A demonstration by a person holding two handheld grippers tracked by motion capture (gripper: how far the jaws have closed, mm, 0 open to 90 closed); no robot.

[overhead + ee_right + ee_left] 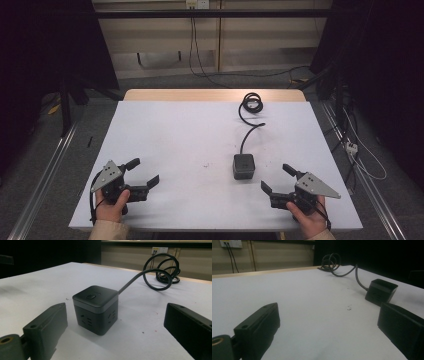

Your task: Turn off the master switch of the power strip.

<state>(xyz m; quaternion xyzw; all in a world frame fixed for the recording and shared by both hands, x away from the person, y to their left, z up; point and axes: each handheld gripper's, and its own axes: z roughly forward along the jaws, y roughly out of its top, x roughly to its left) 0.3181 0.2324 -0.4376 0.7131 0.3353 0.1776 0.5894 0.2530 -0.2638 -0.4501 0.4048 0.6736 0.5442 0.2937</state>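
A black cube power socket stands on the white table, right of centre; its dark cable runs back to a coil near the far edge. My right gripper rests near the front right, open, its jaws pointing at the cube a short way off. In the right gripper view the cube sits just beyond the gap between the jaws, untouched. My left gripper lies at the front left, open and empty. The left gripper view has the cube far off to its right.
The table's wooden far edge borders a grey floor with loose cables. Metal rails run along both sides of the table. A wall socket sits on the back wall.
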